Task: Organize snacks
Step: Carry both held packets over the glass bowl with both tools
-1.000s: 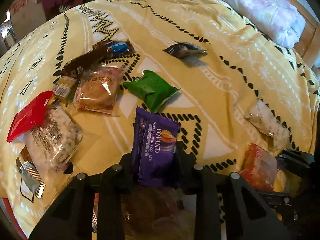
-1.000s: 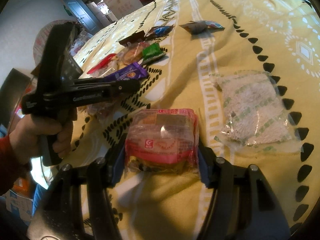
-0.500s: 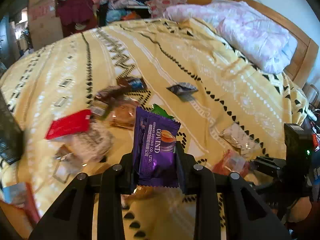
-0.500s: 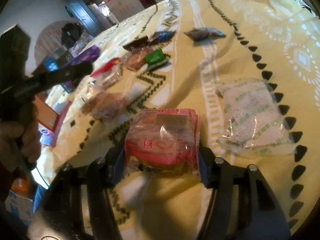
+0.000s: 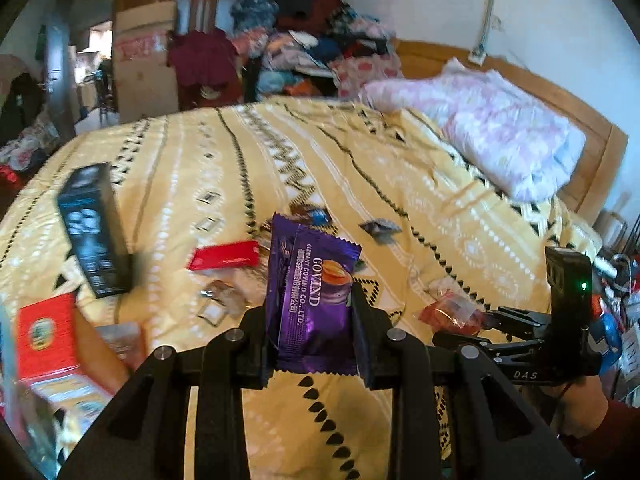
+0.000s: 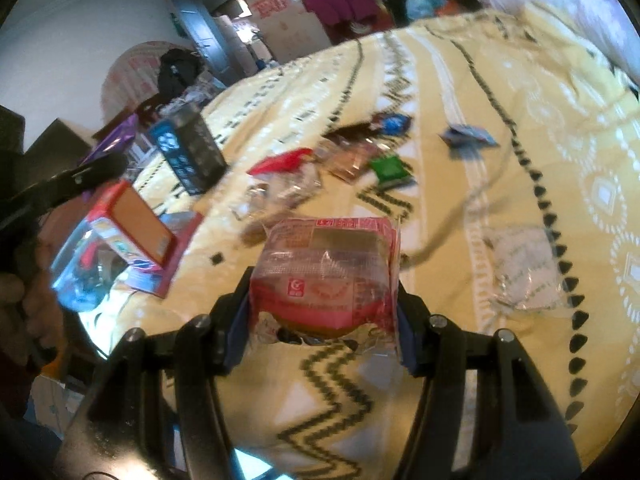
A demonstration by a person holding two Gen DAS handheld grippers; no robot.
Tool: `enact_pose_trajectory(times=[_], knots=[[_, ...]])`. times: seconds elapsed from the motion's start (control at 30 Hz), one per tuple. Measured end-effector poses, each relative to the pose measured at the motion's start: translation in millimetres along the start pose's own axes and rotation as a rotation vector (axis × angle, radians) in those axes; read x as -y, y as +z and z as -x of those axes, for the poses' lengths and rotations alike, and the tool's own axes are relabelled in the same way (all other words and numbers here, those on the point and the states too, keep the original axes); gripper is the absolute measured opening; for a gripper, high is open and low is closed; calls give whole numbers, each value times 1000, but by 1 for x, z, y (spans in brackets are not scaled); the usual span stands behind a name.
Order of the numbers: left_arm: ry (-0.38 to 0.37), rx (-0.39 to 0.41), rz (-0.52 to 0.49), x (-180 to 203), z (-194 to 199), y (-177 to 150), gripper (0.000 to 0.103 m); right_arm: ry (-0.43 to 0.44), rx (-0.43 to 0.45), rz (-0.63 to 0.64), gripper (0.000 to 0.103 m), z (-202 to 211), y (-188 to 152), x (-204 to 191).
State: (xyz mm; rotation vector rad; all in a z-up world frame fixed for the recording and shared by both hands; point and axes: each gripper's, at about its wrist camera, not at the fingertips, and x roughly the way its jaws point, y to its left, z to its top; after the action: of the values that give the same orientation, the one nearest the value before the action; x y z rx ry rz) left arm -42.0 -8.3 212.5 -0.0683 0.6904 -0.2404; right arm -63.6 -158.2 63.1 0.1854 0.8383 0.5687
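My left gripper [image 5: 314, 336] is shut on a purple Govind snack packet [image 5: 312, 292] and holds it upright, well above the yellow bedspread [image 5: 360, 168]. My right gripper [image 6: 324, 312] is shut on a pink clear-wrapped cake packet [image 6: 326, 270], lifted above the bed. That gripper and packet [image 5: 448, 312] also show at the right of the left wrist view. Loose snacks lie mid-bed: a red packet [image 5: 224, 256], a green packet [image 6: 390, 170], a blue-grey packet [image 5: 380, 228], and a clear white packet [image 6: 528, 268].
A black box [image 5: 94, 232] stands at the bed's left side, next to a red-orange box [image 6: 132, 228] and other cartons near the edge. A pink quilt [image 5: 488, 128] lies by the wooden headboard. Clothes are piled behind the bed.
Both grippers have risen and pulled back from the bed with their packets held. The views now take in the boxes at the left edge and the room behind.
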Motion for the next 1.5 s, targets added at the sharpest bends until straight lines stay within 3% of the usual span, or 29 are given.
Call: enact_pose_trajectory(times=[0.27,0.77,1.13,1.5], knots=[[127,111,80,-49,69,5,32,24,43,100,60,13,26,-53],[418,263,308,-187,183,-22,32,160,110,306,60,2,85,-186],[634,255,455,-283,238,-59,32,317,92,471,60,-33,106,-316],[696,241,545,-335,266,-92,32,454,13,605,60,-75,110,-432]])
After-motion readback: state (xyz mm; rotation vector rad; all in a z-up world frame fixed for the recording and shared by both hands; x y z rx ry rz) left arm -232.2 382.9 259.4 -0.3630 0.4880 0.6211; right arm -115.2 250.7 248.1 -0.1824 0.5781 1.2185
